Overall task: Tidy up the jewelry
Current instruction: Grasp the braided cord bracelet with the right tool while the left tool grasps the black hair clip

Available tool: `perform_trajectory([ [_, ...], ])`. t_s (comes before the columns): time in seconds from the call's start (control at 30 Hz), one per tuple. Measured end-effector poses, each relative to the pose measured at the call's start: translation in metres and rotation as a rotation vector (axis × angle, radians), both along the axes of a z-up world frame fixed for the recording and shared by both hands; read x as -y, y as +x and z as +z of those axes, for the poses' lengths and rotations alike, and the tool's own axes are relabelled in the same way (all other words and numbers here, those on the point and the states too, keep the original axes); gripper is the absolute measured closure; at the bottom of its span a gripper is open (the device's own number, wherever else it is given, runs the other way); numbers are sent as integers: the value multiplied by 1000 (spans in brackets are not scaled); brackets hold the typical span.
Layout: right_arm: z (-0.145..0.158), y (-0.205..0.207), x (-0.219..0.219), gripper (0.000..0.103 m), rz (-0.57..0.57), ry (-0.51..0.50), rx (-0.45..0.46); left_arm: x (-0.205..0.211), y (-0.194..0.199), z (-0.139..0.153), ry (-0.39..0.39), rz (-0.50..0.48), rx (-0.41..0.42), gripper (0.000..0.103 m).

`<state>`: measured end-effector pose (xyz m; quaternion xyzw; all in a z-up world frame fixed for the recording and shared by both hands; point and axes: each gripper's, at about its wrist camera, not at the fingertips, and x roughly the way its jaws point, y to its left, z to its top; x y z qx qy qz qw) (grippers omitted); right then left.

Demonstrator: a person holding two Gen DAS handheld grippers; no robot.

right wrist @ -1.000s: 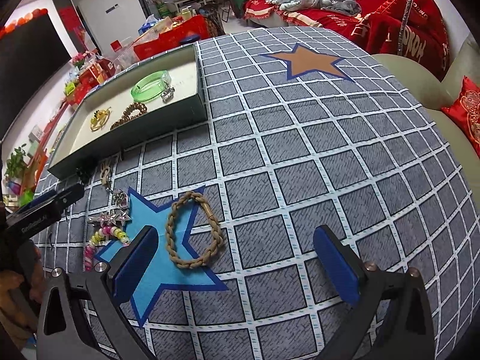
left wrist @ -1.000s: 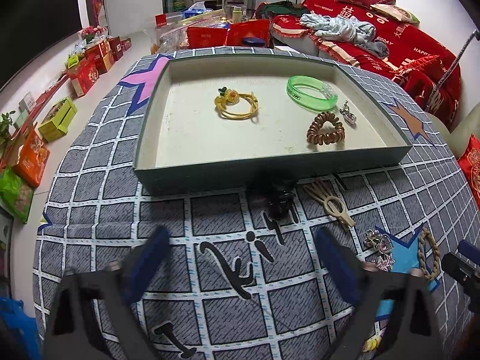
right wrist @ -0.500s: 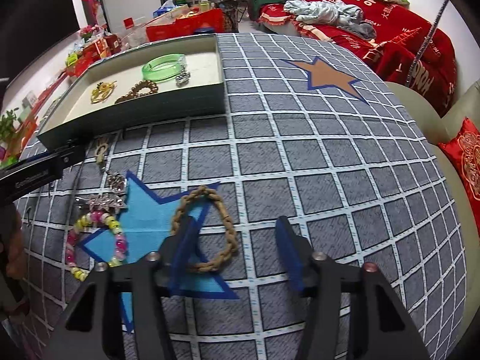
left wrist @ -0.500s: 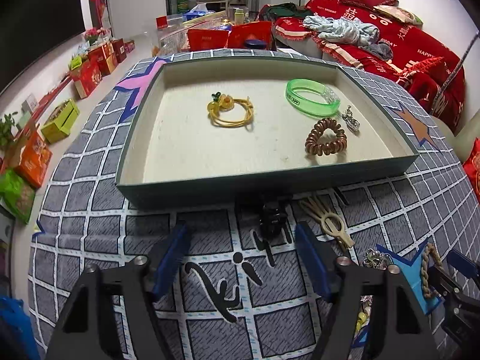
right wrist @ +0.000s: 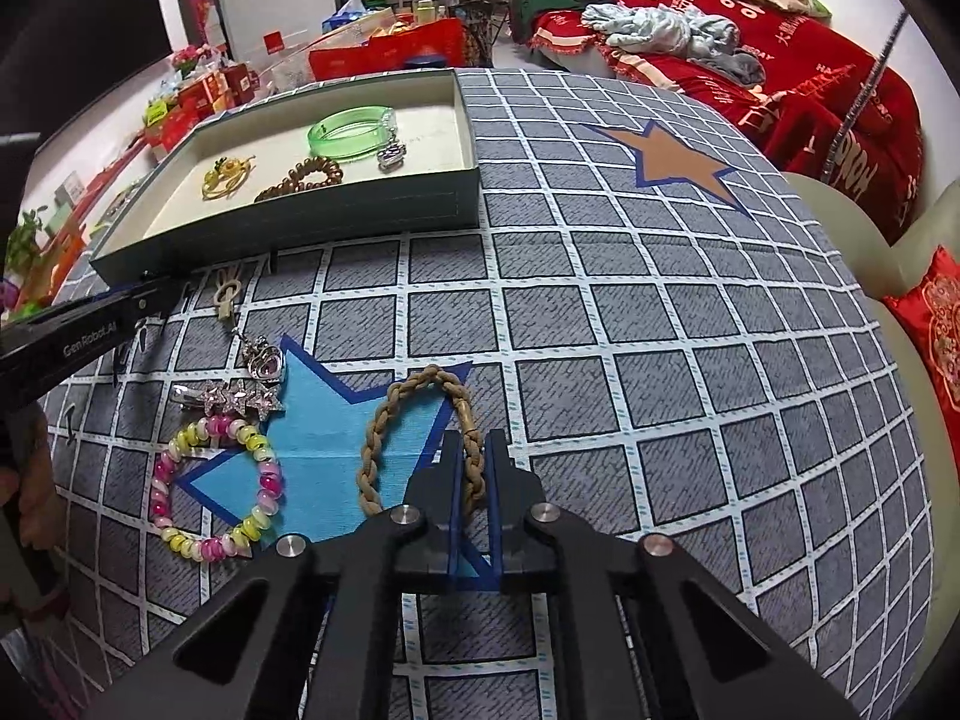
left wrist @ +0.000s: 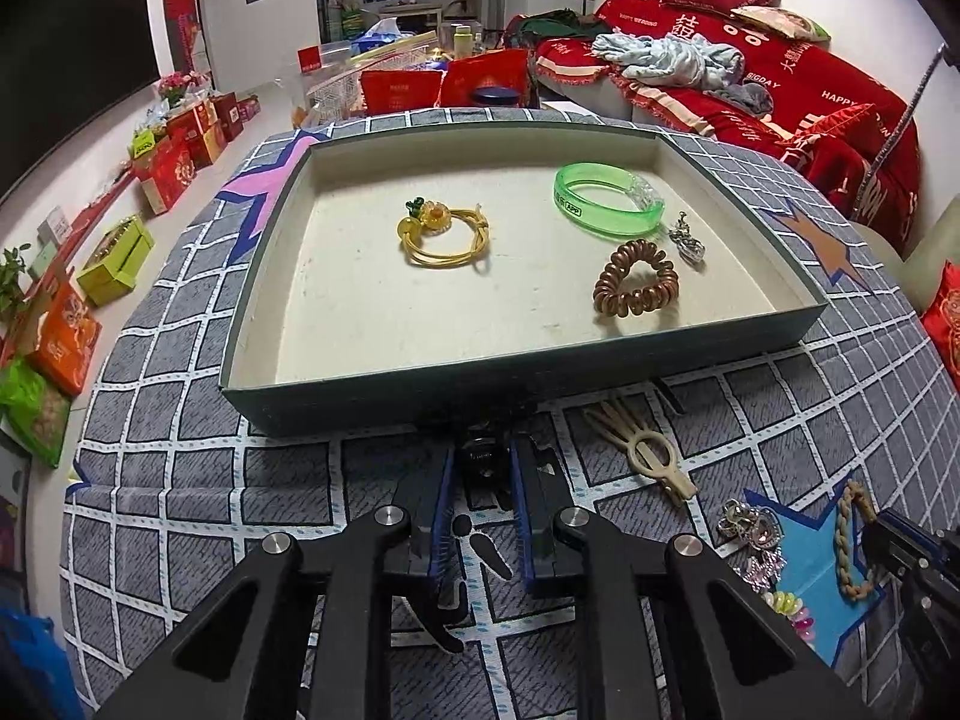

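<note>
Tools both closed down on pieces lying on the table, neither lifted yet. Right tool has its fingers nearly together around one strand of the braided bracelet, at the bracelet's 4 o'clock side; the rest of the loop lies flat on the blue star print. Left tool is pinched narrow on a small dark piece that sits just below the tray's near wall, at 6 o'clock of the tray; what the piece is, too dark to tell.

Doing the step well, as I judge it: raise both straight up before moving toward the tray, so the bracelet's free loop doesn't drag the bead bracelet or star clip beside it. Left must clear the tray wall, which the dark piece nearly touches. Drop into bare tray floor at 8 o'clock, away from the yellow cord bracelet, green bangle, coil hair tie and small silver charm.

Views differ: the right wrist view shows the whole bead bracelet, star clip and heart pendant; the left wrist view shows those only partly, at its 4 o'clock edge. The left wrist view shows the tray floor fully and the beige hair clip plainly. The dark piece shows only there.
</note>
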<state>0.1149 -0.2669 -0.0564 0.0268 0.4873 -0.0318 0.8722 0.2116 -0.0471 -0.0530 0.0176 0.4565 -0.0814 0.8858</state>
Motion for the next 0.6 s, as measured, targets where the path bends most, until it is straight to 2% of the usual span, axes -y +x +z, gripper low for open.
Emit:
perform_trajectory([
  [0.3,15,-5,13,95,-34,55,39,-11,-16,10,-52,-41,1,68],
  [0.6,36,0,7,95,-12,108,77,-24,-29,36,-88,-82,41,68],
])
